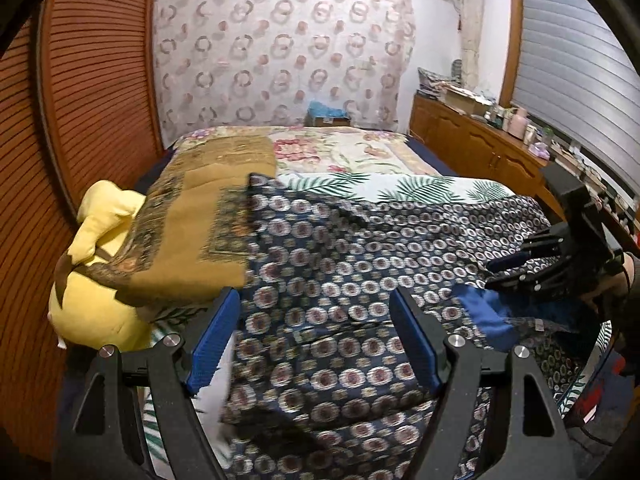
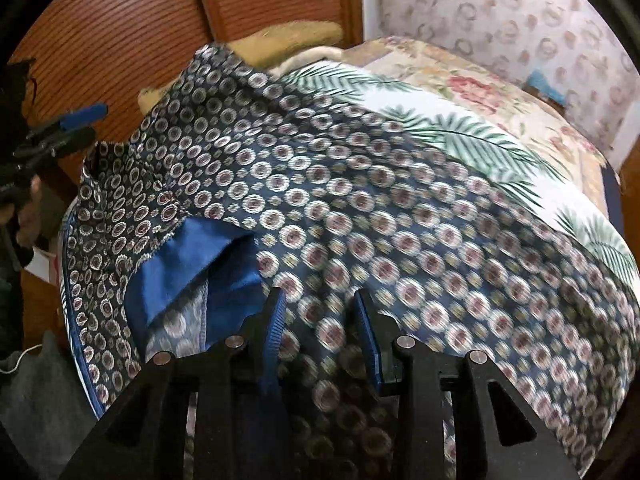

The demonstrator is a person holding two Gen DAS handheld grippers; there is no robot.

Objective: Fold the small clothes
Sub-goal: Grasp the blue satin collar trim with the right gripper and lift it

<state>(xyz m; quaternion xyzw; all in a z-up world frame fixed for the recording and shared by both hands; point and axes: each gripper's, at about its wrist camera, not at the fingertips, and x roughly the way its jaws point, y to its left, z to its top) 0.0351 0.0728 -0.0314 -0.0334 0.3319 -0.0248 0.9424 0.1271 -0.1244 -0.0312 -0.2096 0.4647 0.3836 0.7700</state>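
Nearest the left wrist camera, left tool has its blue pads spread wide, nothing pinched; patterned cloth lies under and between them, pads not pressing it. Whether the tips touch the fabric is hard to tell, motion blur. Navy garment with ring-and-dot print lies spread over the bed, one edge flipped to show plain blue lining. Garment's lower part is cut off by the frame and the tool's arms.

Right tool in its own view has jaws partly apart, same print fabric running between the pads; contact unclear from blur, no firm pinch visible. In the left view it sits at the right edge over the garment's corner, partly cropped, with a hand behind it barely visible.

Beside the garment on the left, tan folded blanket overlaps a yellow plush toy, toy partly covered. Beyond, palm-leaf sheet, then floral quilt. Farther back, patterned curtain, slatted wooden door, wooden cabinet with clutter too small to identify.
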